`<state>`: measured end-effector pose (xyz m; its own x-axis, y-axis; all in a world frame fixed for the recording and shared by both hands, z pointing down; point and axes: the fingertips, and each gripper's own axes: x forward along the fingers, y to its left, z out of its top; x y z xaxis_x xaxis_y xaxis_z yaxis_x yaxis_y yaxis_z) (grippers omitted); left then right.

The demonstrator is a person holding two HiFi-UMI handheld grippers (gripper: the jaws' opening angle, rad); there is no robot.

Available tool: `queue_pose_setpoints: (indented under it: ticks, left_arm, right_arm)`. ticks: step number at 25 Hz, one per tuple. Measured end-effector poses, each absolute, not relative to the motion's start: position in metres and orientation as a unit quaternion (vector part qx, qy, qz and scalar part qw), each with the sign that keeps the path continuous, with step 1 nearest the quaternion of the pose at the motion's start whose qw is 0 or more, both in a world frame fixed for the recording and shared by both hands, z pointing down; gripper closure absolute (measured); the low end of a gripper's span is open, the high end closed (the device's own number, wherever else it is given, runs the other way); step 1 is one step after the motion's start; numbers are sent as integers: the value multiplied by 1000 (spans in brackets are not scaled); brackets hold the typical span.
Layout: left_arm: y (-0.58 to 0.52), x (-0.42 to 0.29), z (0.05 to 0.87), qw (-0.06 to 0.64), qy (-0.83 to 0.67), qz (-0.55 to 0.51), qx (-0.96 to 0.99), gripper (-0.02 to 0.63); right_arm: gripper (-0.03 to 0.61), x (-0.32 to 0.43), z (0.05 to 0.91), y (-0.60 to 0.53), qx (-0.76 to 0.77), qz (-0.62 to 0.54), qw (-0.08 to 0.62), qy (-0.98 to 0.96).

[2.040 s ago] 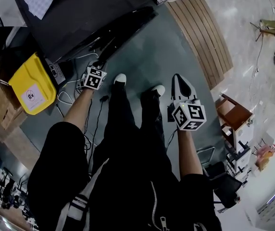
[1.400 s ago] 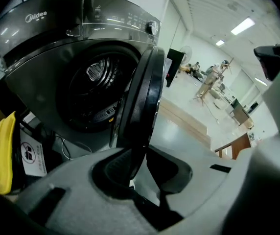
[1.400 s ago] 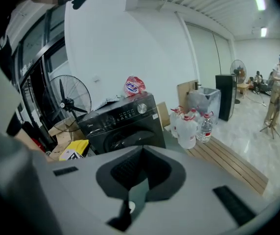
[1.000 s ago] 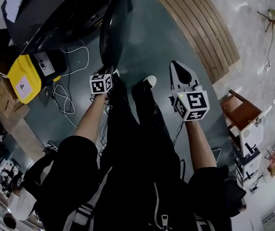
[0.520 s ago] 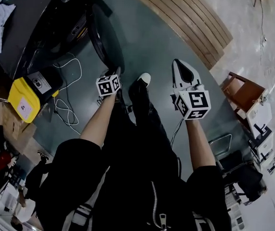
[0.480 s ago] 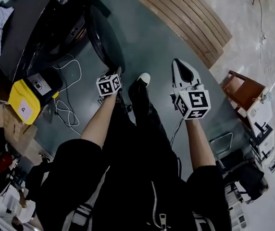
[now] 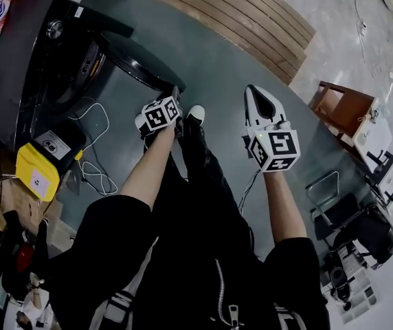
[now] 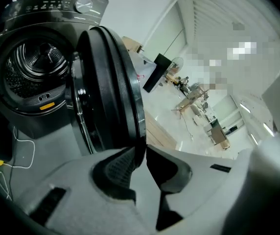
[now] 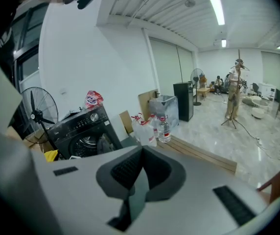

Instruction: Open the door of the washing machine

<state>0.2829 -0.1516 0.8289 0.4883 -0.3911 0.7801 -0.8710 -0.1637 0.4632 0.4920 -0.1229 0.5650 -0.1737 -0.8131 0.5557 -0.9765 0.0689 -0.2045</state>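
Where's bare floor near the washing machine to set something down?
Bare grey floor between the open door and the wooden slats. On the door's other side it's crowded: white cables and a yellow box beside the washing machine.

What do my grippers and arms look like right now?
The left gripper and right gripper have pale grey bodies with dark ribbed fingers; each carries a white cube with black square markers. A thin black cable hangs from the right one. The sleeves are black and short. The left jaws are closing with the door edge between them.
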Motion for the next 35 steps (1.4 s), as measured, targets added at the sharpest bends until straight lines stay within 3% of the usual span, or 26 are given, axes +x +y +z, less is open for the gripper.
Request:
queue_pose_setpoints:
  ticks: [7, 14, 18, 26, 35]
  left_arm:
    - [-193, 342, 822, 484, -402, 217, 746, 572]
    - [-209, 333, 804, 473, -408, 201, 754, 578]
    - [-216, 299, 781, 414, -420, 214, 779, 611]
    - [-223, 203, 711, 314, -437, 223, 813, 611]
    - [-208, 59, 629, 270, -502, 198, 797, 612]
  right_arm:
    - [574, 516, 567, -119, 641, 283, 145, -698]
    - [574, 505, 562, -126, 632, 281, 144, -708]
    - [574, 479, 554, -142, 616, 273, 141, -725]
    - [575, 374, 526, -181, 562, 248, 137, -777]
    - [575, 221, 473, -211, 482, 205, 133, -841]
